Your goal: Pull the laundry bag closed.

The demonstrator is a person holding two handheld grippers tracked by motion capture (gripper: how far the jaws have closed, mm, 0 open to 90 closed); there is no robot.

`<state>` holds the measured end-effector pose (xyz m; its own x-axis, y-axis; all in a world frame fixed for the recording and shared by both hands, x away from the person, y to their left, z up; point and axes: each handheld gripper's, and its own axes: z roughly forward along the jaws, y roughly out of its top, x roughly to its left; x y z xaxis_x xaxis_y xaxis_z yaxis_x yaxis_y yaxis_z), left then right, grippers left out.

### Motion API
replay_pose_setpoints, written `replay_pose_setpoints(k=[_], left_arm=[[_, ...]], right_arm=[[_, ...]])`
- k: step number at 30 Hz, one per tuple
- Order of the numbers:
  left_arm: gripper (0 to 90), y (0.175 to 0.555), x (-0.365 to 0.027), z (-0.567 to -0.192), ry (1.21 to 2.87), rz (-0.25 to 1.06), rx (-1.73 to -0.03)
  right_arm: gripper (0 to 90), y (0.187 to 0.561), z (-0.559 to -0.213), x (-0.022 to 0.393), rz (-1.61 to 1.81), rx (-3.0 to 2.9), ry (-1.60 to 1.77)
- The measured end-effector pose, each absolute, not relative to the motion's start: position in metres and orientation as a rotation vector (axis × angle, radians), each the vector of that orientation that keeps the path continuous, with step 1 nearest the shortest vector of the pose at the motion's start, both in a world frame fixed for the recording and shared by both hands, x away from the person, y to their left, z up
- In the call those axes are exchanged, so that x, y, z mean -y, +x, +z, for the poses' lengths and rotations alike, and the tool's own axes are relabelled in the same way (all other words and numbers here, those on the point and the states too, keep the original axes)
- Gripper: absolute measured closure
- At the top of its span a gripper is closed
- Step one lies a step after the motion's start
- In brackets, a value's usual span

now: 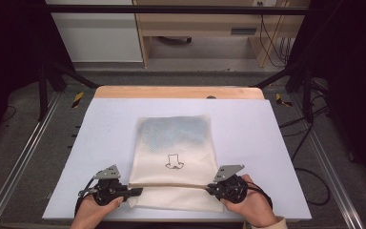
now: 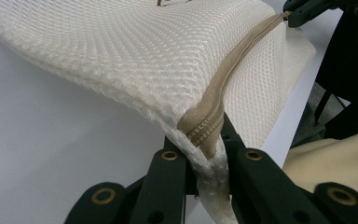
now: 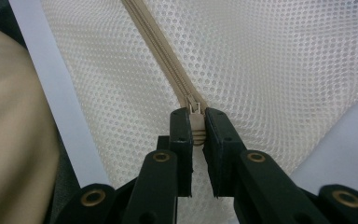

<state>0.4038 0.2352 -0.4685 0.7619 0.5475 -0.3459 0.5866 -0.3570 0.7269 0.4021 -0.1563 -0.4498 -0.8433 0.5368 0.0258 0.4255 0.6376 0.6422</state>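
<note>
Mesh laundry bag (image 1: pixel 174 143) flat on white table (image 1: pixel 100 143), centred, its zipper end toward near edge; small black print on top face. Beige zipper (image 1: pixel 171 185) running crosswise just short of bag's near edge. Left gripper (image 1: pixel 134 192) clamped on bag's left end at zipper tape (image 2: pixel 205 126), fabric bunched between jaws. Right gripper (image 1: pixel 210 190) pinched shut on zipper pull (image 3: pixel 196 123) at bag's right end, jaws narrow, pull tab between pads. Bag's near edge lifted slightly off table between both grips.
</note>
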Motion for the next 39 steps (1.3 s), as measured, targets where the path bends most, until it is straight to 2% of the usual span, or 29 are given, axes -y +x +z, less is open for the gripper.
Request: replay_pose_setpoints(k=[39], left_arm=[[84.5, 0.403, -0.236, -0.467, 2.035, -0.046, -0.852]], right_arm=[[82.1, 0.397, -0.453, 0.170, 0.998, -2.669, 0.834]])
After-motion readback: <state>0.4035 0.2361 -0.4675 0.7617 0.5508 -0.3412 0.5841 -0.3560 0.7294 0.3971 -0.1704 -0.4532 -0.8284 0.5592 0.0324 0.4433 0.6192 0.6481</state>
